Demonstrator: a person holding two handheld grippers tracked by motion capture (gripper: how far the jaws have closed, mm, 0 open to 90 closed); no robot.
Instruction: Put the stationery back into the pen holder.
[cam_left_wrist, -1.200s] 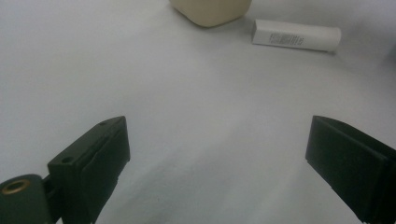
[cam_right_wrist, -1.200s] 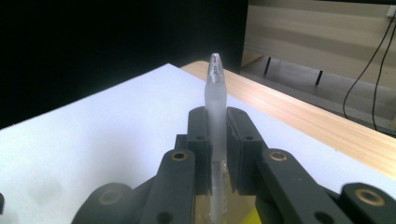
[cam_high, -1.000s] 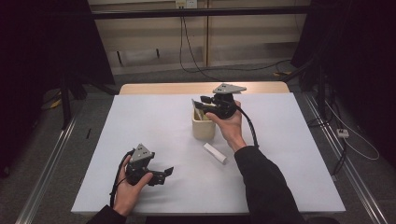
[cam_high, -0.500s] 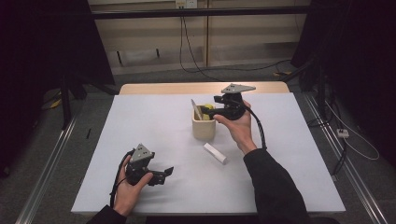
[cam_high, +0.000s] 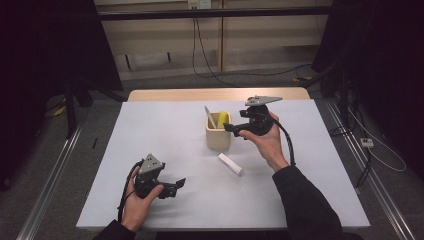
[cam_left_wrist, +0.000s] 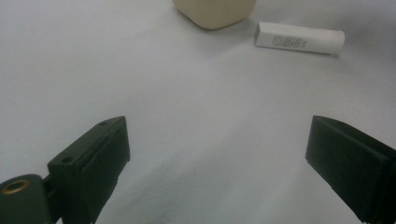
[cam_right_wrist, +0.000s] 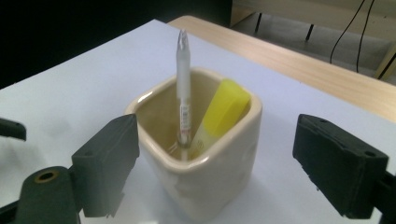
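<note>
With its jaws just spread, right tool (cam_right_wrist: 219, 172) faces cream cup (cam_right_wrist: 205, 154) holding yellow marker (cam_right_wrist: 222, 112)

Cream cup (cam_right_wrist: 201, 163) upright; pen (cam_right_wrist: 183, 88), yellow marker (cam_right_wrist: 222, 114) inside

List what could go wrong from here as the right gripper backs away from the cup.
1. The right gripper has just been opening; its jaws flank the cup closely, so a sideways drift might knock it over.
2. The pen and yellow marker lean loosely inside and could spill out.
3. The white tube lies near the cup; it might get rolled away.
</note>
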